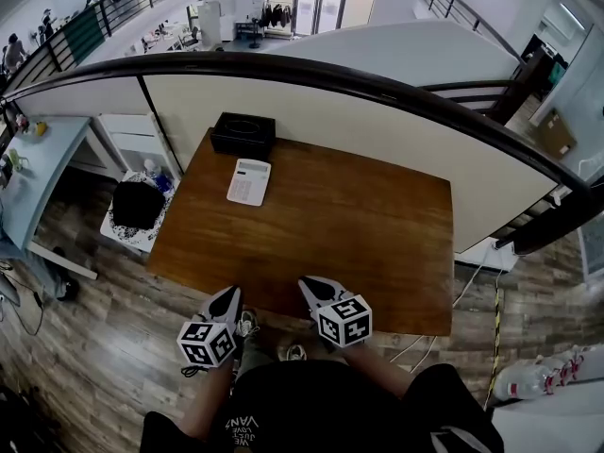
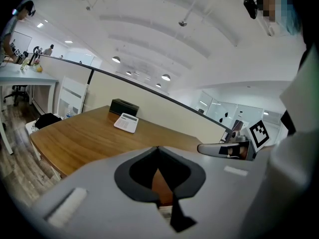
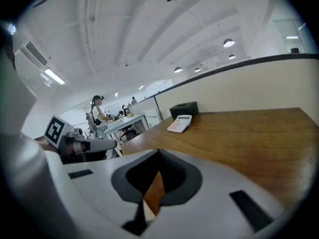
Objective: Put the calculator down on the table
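Calculator (image 1: 249,181) first: it lies flat on the far side of the brown counter (image 1: 377,234), keys up, just beside a black box (image 1: 243,133). The left gripper (image 1: 229,298) and the right gripper (image 1: 314,289) hang at the near edge, well apart from it. Both have their fingers (image 2: 94,183) shut tight, with nothing in them. So the job looks done already. The calculator looks light, thin and hard, with a smooth plastic shell. It would likely slide on the wood if pushed. A good place to hold it is across its two long sides, low down. Stay off the keys and the little screen, which a hard squeeze could hurt.
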`<move>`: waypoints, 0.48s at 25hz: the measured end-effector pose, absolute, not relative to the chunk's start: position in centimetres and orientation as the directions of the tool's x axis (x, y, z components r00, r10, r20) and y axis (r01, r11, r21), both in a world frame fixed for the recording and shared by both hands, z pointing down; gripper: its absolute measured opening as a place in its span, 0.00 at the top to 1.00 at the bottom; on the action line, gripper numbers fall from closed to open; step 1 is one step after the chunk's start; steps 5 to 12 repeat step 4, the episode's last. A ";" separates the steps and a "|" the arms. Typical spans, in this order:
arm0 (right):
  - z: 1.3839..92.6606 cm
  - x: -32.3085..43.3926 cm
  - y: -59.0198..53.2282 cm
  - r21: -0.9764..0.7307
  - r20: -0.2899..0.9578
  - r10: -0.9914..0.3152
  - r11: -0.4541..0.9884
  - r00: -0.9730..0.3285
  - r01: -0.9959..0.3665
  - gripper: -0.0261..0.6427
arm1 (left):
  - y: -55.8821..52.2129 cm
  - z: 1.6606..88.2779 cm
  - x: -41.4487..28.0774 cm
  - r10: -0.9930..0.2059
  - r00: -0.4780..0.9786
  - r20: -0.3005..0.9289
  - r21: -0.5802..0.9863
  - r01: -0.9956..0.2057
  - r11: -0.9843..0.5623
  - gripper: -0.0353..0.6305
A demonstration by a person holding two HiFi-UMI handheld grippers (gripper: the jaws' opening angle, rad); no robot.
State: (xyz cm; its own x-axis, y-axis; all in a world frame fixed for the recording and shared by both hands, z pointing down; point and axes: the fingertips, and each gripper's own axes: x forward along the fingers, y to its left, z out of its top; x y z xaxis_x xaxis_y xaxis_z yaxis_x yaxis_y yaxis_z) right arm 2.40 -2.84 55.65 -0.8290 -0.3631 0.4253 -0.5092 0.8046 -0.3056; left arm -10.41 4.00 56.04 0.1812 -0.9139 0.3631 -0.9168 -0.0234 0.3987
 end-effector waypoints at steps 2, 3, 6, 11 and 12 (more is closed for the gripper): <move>55.6 2.4 -2.9 -0.308 0.424 -0.364 0.804 -0.830 -0.509 0.94 | 4.0 56.0 -10.3 -0.914 0.183 0.363 0.399 -0.917 -0.025 0.93; 55.6 2.4 -2.9 -0.308 0.424 -0.364 0.804 -0.830 -0.509 0.94 | 4.0 56.0 -10.3 -0.914 0.184 0.362 0.399 -0.916 -0.026 0.93; 55.5 2.4 -2.9 -0.308 0.423 -0.364 0.804 -0.830 -0.509 0.94 | 3.9 56.0 -10.3 -0.914 0.185 0.361 0.400 -0.916 -0.027 0.93; 55.5 2.4 -2.9 -0.308 0.423 -0.364 0.804 -0.830 -0.509 0.94 | 3.9 56.0 -10.3 -0.914 0.185 0.361 0.400 -0.916 -0.027 0.93; 55.5 2.4 -2.9 -0.308 0.423 -0.364 0.804 -0.830 -0.509 0.94 | 3.9 56.0 -10.3 -0.914 0.185 0.361 0.400 -0.916 -0.027 0.93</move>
